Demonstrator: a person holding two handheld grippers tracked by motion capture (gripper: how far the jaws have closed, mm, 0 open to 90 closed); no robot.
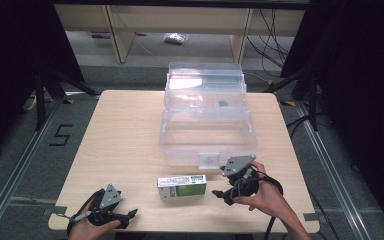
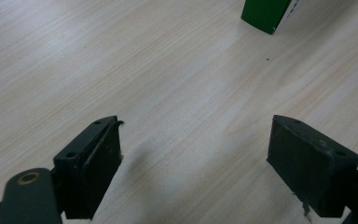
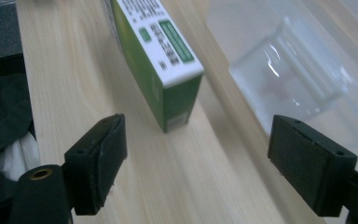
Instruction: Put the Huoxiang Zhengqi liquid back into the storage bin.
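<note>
Pale wooden table (image 1: 120, 150) under dark curtains, clear plastic storage box (image 1: 207, 135) standing open at its middle, lid tipped up behind. Just in front of that box, near the front edge, lying flat: green-and-white carton (image 1: 182, 186), not yet touched by anything. Right gripper (image 1: 225, 194) close beside the carton's right end, jaws spread wide; seen down its own camera, the carton (image 3: 163, 70) just ahead, its narrow green end facing the opening, offset toward the left jaw, the box's clear wall (image 3: 289, 70) off to the right. Left gripper (image 1: 130, 215) down at the near left corner, well apart from the carton, jaws likewise spread over bare wood, a green corner of the carton (image 2: 263, 14) far ahead.

Likely next: a pinch across that narrow end. Risks from here: carton off-centre, so one jaw landing first and shoving it sideways; right jaw clipping the box wall on the way in; a squeeze too hard denting thin cardboard.
</note>
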